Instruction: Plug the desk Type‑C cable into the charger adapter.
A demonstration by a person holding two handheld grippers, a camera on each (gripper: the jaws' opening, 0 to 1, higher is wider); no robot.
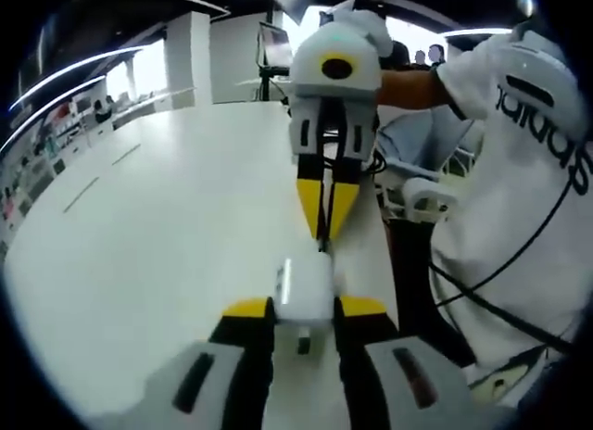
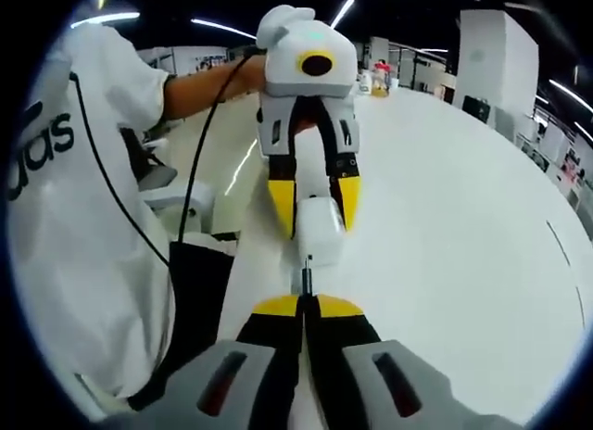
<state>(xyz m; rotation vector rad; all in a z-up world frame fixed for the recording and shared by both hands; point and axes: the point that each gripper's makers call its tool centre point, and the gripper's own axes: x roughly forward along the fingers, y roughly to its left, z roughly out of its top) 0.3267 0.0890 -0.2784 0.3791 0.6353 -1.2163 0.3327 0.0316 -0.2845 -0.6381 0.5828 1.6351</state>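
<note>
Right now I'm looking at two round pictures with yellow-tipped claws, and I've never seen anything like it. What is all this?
These are two hand-held grippers, each carrying its own camera. The left gripper view looks along the left gripper, which is shut on a white charger adapter. The right gripper view looks along the right gripper, shut on the Type-C cable, its plug pointing at the adapter's end. Each gripper faces the other above a white table. A person in a white shirt holds both.

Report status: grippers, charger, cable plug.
Left gripper shut on charger adapter. Right gripper shut on Type-C cable plug, tip at adapter, seating unclear. Nothing between them.
</note>
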